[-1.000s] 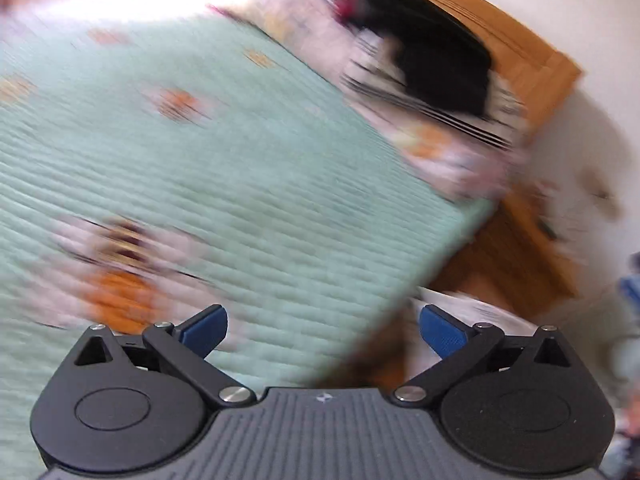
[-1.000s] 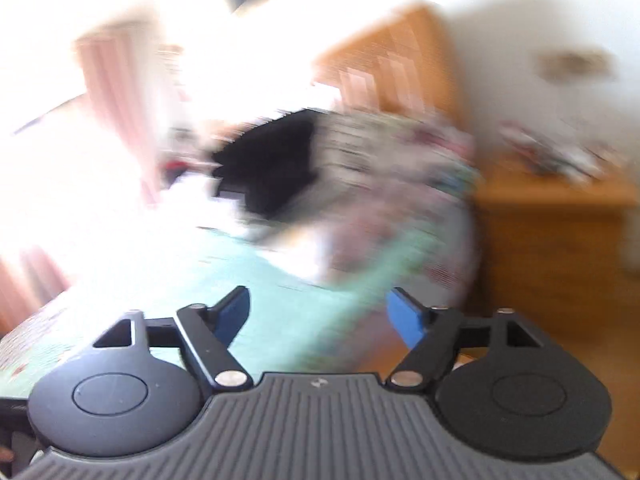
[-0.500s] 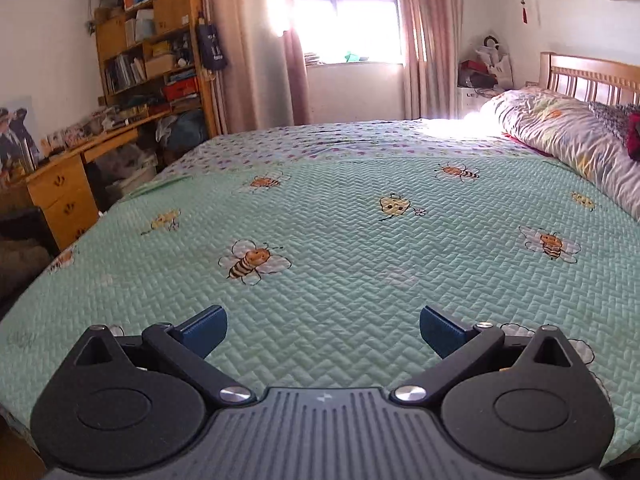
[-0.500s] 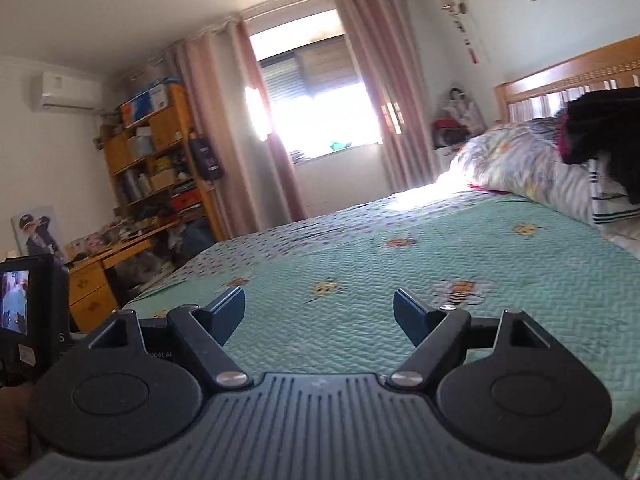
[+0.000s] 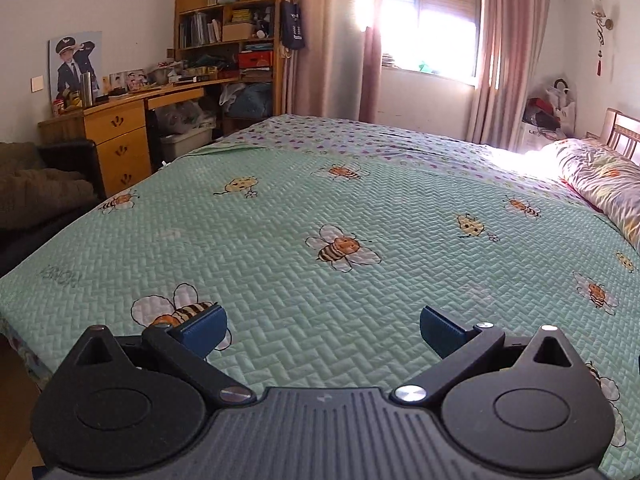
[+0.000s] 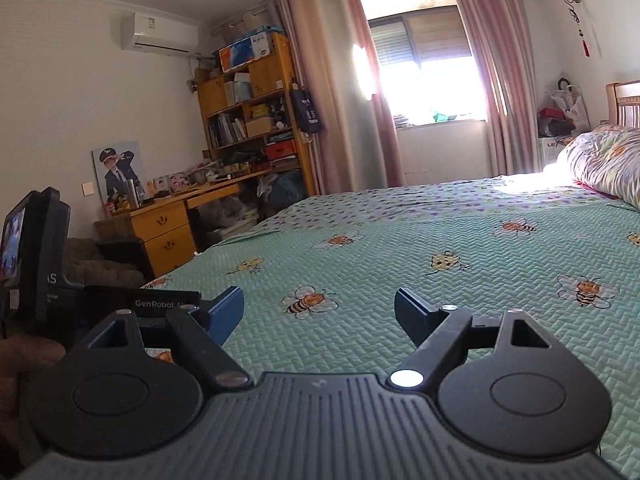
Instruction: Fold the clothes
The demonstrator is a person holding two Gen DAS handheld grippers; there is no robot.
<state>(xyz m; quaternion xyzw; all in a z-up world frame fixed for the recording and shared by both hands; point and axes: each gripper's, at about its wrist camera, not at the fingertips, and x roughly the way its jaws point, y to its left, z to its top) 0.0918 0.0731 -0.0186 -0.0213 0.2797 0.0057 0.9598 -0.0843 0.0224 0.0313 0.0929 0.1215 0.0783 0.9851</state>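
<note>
Both claws, the left gripper [image 5: 323, 326] and right gripper [image 6: 319, 307], stand wide open and empty above the green quilted bee-print bedspread [image 5: 360, 208]. No garment is visible; I think it is best to find one first and then grasp it by an edge.

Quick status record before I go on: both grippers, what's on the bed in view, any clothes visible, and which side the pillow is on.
left gripper: open, nothing between the jaws
right gripper: open, nothing between the jaws
bed: green bee-print quilt, lying flat
clothes: none visible in either view
pillow: far right, by the headboard
desk: beyond the bed's left side
fold status: not started; no garment in reach of view
</note>
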